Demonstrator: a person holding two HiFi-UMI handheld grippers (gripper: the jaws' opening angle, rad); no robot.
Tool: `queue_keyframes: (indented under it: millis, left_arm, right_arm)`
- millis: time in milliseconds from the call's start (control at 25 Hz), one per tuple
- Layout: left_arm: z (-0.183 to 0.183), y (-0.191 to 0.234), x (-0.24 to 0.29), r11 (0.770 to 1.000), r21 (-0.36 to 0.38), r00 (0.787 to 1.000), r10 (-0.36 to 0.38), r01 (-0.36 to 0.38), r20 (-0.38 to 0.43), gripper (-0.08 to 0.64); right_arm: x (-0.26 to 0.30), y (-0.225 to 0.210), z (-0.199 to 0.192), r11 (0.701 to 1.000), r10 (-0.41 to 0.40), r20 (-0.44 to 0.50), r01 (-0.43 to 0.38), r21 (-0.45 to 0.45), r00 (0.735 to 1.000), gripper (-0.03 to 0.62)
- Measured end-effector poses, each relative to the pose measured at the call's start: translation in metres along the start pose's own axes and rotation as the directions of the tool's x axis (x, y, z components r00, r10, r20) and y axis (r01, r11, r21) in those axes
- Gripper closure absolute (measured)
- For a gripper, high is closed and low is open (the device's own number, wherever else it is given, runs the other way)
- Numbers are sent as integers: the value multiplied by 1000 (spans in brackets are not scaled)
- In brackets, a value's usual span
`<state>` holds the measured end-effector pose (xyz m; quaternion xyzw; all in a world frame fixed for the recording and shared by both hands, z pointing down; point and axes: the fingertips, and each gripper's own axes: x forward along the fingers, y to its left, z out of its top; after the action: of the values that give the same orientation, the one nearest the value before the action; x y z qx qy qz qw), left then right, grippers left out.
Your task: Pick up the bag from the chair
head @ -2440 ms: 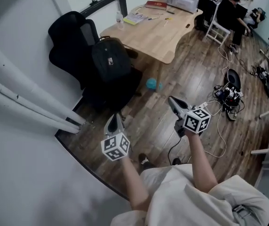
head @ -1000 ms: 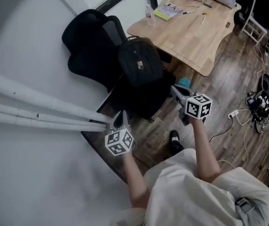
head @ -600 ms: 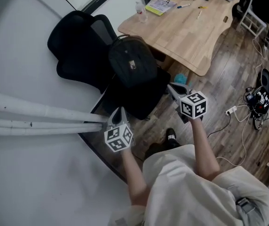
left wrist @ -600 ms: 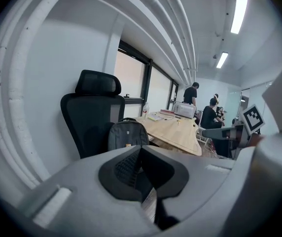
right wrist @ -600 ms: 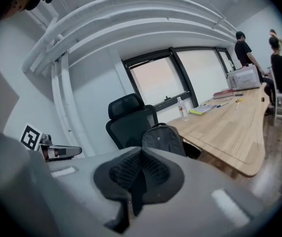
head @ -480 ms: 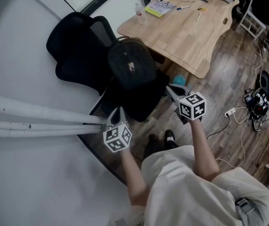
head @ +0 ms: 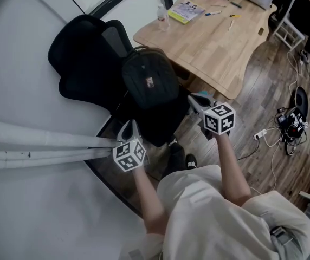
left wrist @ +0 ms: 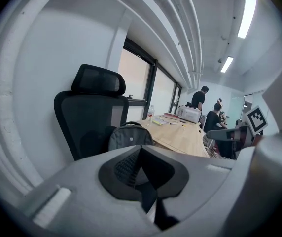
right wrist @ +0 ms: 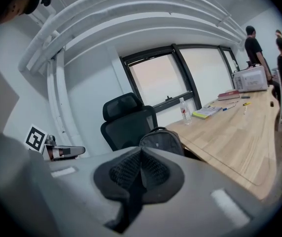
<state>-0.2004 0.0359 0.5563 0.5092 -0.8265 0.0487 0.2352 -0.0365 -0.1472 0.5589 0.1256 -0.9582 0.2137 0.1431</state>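
Note:
A black backpack stands upright on the seat of a black office chair, leaning on its backrest. In the head view my left gripper is shut and empty, just short of the chair's near edge, left of the bag. My right gripper is shut and empty too, close by the bag's right side and apart from it. The left gripper view shows the backpack beyond the closed jaws of the left gripper. In the right gripper view the backpack sits just above the closed right gripper.
A wooden table with a bottle, books and pens stands right behind the chair. White pipes run along the wall at the left. Cables and a power strip lie on the wood floor at the right. People sit at the table's far end.
Both grippers have moved forward and closer to the chair and bag as the person stepped in. Their jaws have stayed shut and empty.

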Motion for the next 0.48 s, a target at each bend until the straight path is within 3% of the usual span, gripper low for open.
queue_keyframes:
  millis: [280,480]
  left_arm:
    - [36,31,67,1000,-7,1000,-17,17,2,552]
    - [58,52,121,998,-13,998,-63,63,5,552]
  right_arm:
    - [57,-26,27,999,-32,-28,32,-25,999,591]
    - [98,-48,43,998,-67,-12,68,8,998,591]
